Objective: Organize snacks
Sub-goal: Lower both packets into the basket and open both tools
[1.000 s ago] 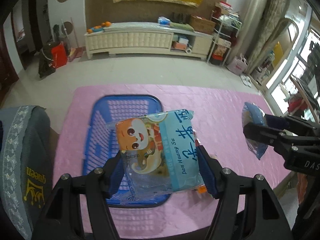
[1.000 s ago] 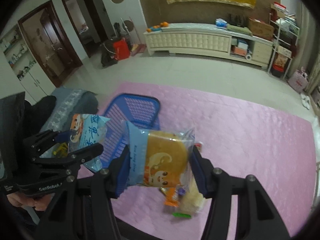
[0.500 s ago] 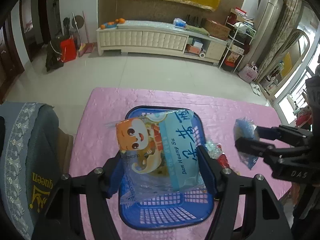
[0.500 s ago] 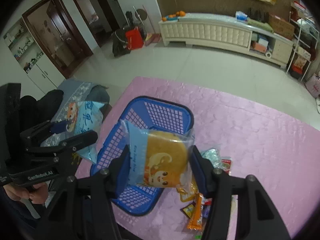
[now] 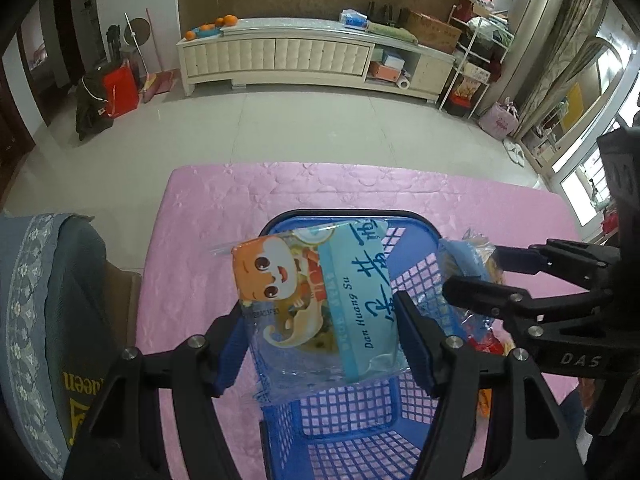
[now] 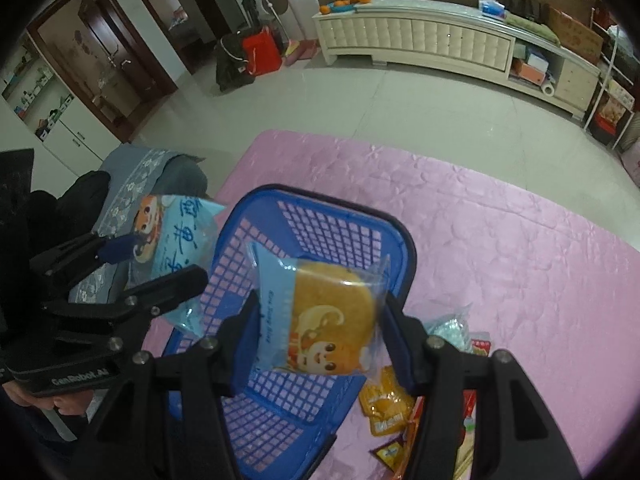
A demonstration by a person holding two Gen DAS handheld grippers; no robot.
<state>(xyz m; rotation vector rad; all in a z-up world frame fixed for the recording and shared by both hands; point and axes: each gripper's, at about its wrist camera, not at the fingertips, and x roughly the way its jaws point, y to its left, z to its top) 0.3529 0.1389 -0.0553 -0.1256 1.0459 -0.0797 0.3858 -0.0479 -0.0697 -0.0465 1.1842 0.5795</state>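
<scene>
My left gripper (image 5: 320,334) is shut on a light-blue snack packet with an orange cartoon animal (image 5: 316,300), held above the blue plastic basket (image 5: 348,436). My right gripper (image 6: 320,332) is shut on a clear packet with a round golden cake (image 6: 326,320), also hanging over the basket (image 6: 280,412). Each gripper shows in the other's view: the right one (image 5: 472,268) at the basket's right side, the left one (image 6: 160,256) at its left side with the blue packet (image 6: 176,252). No snacks show on the basket's visible floor.
The basket stands on a pink tablecloth (image 6: 500,248). Several loose snack packets (image 6: 388,404) lie on the cloth right of the basket. A grey cushioned chair (image 5: 44,320) stands at the table's left edge. A hand (image 6: 60,402) holds the left gripper.
Both grippers have moved over the basket and sunk toward it, each keeping its packet. The basket now lies directly below both packets, and the two grippers are closer together.
</scene>
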